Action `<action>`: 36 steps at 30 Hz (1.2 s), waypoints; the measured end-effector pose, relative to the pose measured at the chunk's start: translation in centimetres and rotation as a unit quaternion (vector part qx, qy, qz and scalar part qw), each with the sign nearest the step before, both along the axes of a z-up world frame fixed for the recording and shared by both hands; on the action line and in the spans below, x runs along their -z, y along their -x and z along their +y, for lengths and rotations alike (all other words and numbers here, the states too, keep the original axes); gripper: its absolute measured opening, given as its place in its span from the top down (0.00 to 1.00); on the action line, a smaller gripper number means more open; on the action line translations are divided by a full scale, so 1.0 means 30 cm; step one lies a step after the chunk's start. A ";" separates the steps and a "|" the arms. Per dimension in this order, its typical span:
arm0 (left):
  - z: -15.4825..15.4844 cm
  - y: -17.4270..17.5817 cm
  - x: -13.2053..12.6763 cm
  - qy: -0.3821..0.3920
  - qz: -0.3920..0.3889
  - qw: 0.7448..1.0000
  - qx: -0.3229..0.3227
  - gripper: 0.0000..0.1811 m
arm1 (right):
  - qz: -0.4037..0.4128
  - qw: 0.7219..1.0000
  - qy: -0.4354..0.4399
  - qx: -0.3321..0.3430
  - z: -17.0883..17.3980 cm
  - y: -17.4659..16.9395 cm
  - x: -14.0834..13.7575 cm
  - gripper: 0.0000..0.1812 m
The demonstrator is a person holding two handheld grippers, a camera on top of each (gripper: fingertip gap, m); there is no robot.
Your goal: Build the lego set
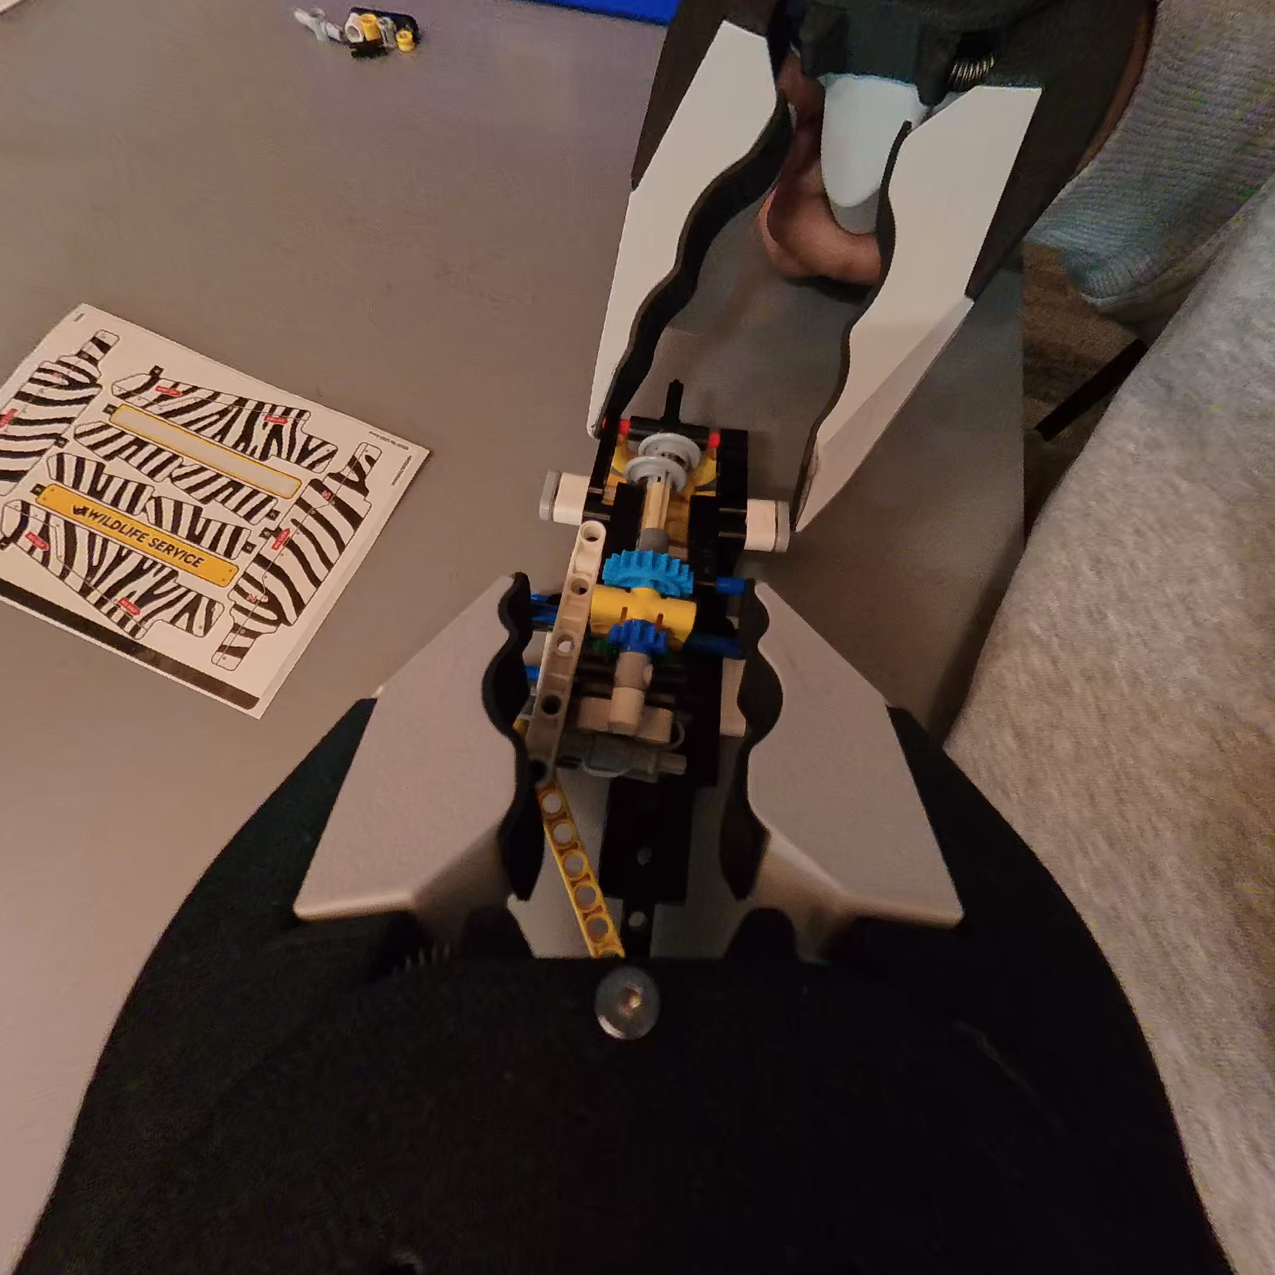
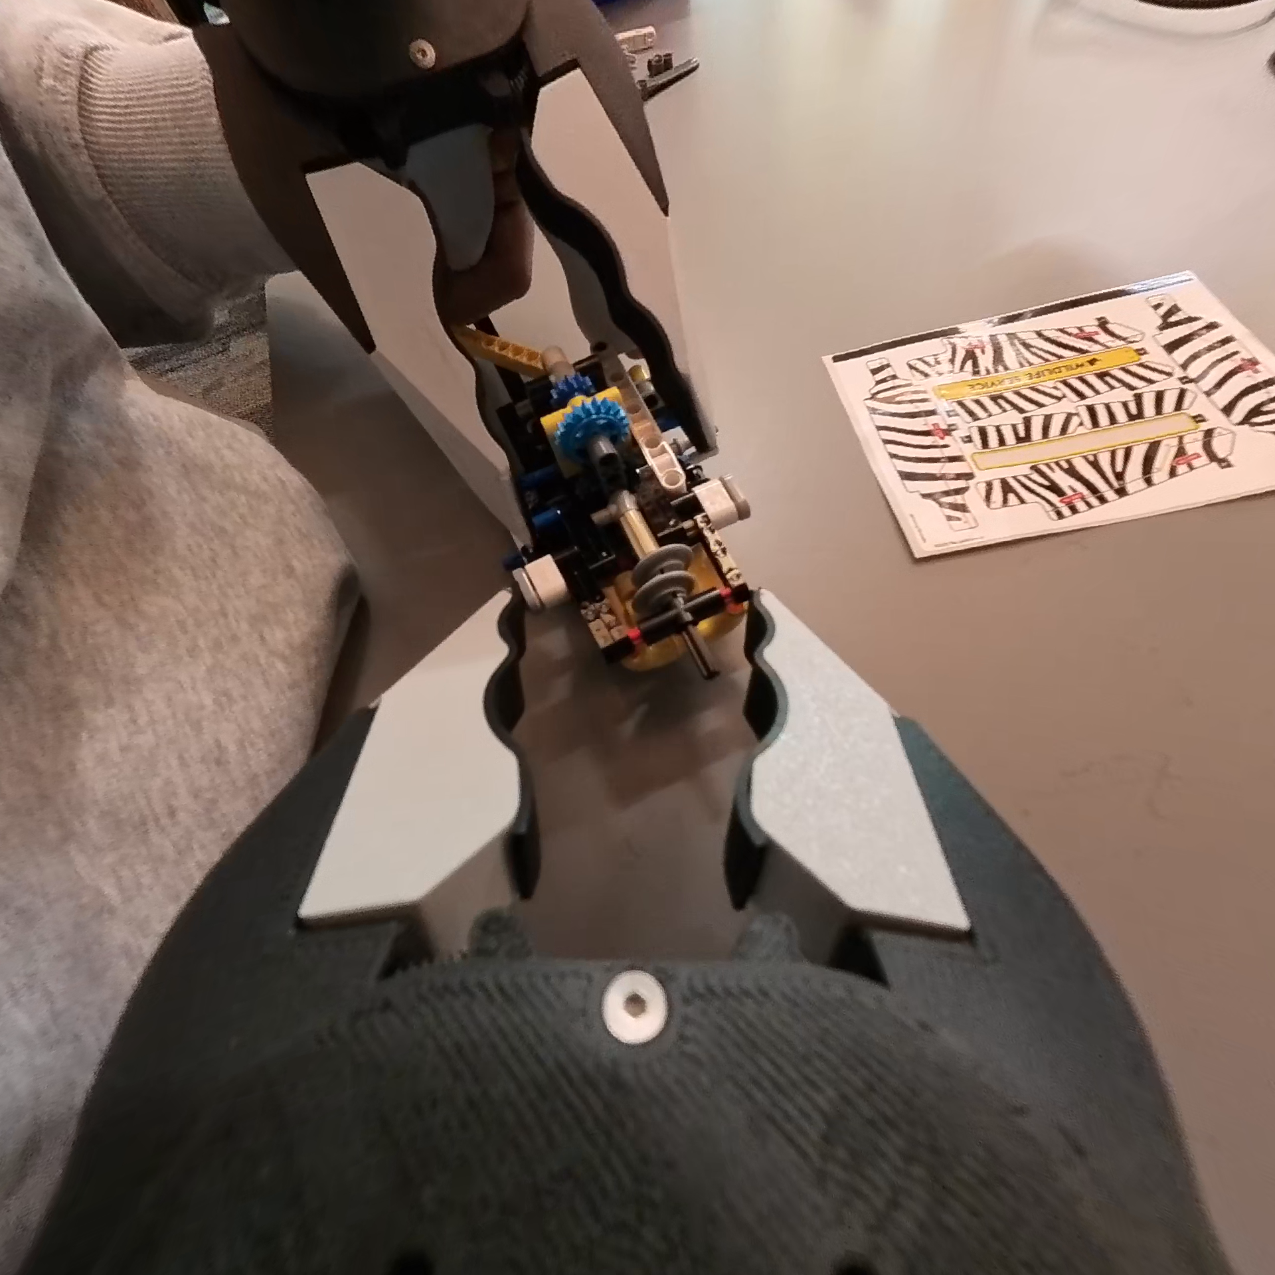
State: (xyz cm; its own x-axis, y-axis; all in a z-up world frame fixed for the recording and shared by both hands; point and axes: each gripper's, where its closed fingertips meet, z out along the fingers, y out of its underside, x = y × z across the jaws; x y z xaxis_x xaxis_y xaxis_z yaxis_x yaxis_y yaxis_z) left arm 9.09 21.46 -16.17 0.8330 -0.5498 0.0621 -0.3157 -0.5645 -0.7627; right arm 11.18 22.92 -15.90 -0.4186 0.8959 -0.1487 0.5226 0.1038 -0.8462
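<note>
A partly built lego chassis, black with yellow parts, blue gears, white side pins and two grey discs on an axle, is held just above the grey table. My left gripper is shut on its rear half; a yellow beam trails back between the fingers. My right gripper is open, with its tips on either side of the chassis's disc end, not clamping it. The right gripper shows opposite in the left wrist view, and the left gripper in the right wrist view.
A zebra-striped sticker sheet lies flat on the table beside the work and also shows in the right wrist view. A few loose lego parts lie at the far edge. A person's grey sleeve is close on the other side. Only a small space, under 4 cm, lies between the two pairs of fingers.
</note>
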 end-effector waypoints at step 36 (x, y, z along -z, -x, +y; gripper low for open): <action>-0.004 0.004 0.002 0.014 -0.005 1.000 -0.002 0.69 | 0.000 1.000 0.005 0.003 0.005 0.012 -0.001 0.66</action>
